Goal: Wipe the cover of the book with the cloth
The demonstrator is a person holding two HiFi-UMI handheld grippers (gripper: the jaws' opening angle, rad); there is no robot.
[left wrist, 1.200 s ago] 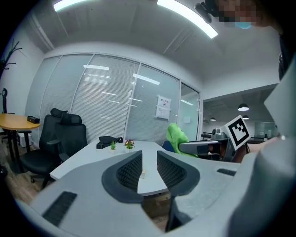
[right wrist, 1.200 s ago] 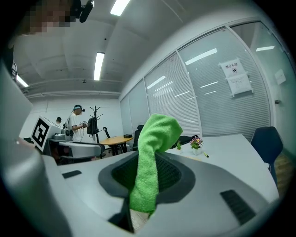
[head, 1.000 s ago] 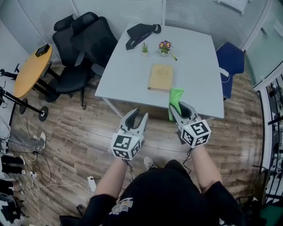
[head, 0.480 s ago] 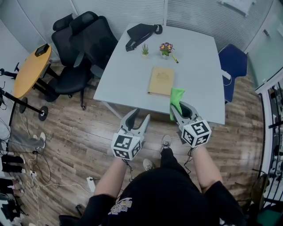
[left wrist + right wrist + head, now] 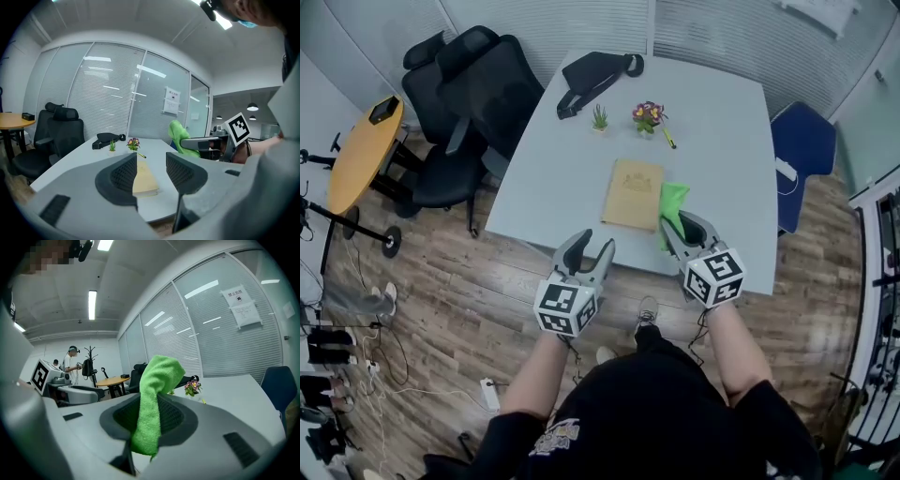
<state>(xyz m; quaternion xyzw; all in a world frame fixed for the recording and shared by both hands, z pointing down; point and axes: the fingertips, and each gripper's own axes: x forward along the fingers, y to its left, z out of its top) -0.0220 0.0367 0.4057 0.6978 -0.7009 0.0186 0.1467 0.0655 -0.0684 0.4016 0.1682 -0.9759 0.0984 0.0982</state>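
Note:
A tan book (image 5: pixel 633 193) (image 5: pixel 143 180) lies flat on the grey table (image 5: pixel 712 131), near its front edge. My right gripper (image 5: pixel 678 228) is shut on a green cloth (image 5: pixel 672 204) (image 5: pixel 153 401), which hangs beside the book's right edge above the table's front edge. My left gripper (image 5: pixel 586 253) (image 5: pixel 151 173) hovers at the table's front edge, short of the book; its jaws are opening and nothing is between them. The book shows through the gap between the left jaws in the left gripper view.
At the table's back stand a small green plant (image 5: pixel 599 118), a pot of flowers (image 5: pixel 647 114), a yellow pen (image 5: pixel 668 138) and a black bag (image 5: pixel 592 75). Black office chairs (image 5: pixel 469 103) stand left, a blue chair (image 5: pixel 804 150) right, a round wooden table (image 5: pixel 356 155) far left.
Both grippers have come closer to the table, the left from over the floor to the front edge. The left jaws have spread wider. The cloth stays in the right gripper.

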